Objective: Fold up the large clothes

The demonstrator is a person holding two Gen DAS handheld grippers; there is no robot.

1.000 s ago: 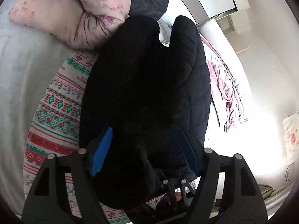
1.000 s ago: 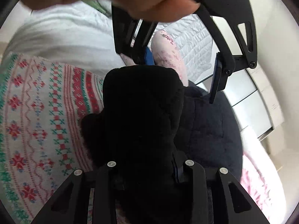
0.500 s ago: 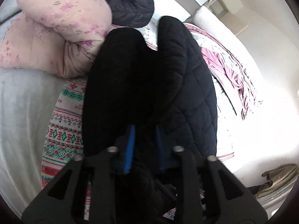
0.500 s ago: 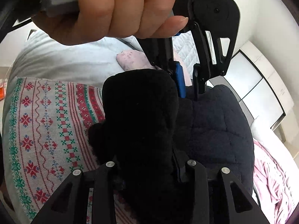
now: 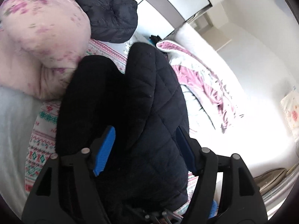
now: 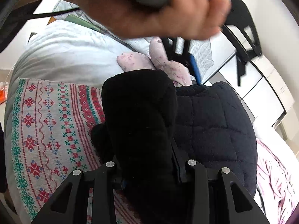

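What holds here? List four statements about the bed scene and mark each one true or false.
1. The right hand-held gripper is clamped on the black jacket. True.
2. The jacket lies on a bare wooden floor. False: it lies on a patterned blanket.
3. A pink floral pillow lies beyond the jacket. True.
4. The dark puffer bundle sits between the right gripper's jaws. False: it lies apart from the gripper, beside the pillow.

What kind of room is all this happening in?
Most likely a bedroom. The black quilted jacket lies on a bed with a patterned knit cover, a pink floral pillow or duvet sits bunched at the top, and wardrobe-like cabinet doors stand behind.
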